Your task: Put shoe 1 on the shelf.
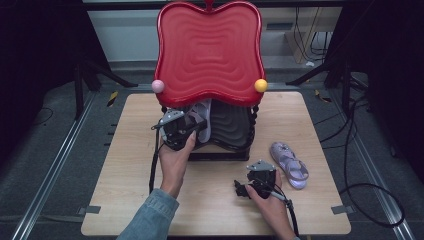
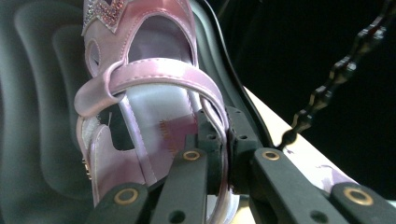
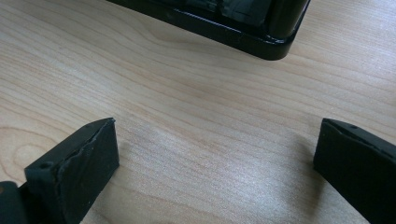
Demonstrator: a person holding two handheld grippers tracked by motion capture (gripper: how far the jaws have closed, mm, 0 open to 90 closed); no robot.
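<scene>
A pink strappy sandal (image 1: 203, 118) stands tilted against the black lower tray (image 1: 230, 127) of a two-level stand, under its red top tray (image 1: 210, 50). My left gripper (image 1: 194, 129) is shut on the sandal's side rim. In the left gripper view, the jaws (image 2: 225, 140) pinch the rim beside the ankle strap of the sandal (image 2: 154, 107), with the ribbed black tray (image 2: 42, 93) behind it. The matching sandal (image 1: 290, 164) lies flat on the table to the right. My right gripper (image 1: 250, 182) rests on the table, open, with bare wood between its jaws (image 3: 217, 144).
The stand sits at the back middle of the wooden table (image 1: 210, 210). It has a pink ball (image 1: 158, 86) and a yellow ball (image 1: 260, 85) on its front corners, and beaded black posts (image 2: 341, 70). Its black base (image 3: 243, 35) lies just ahead of my right gripper.
</scene>
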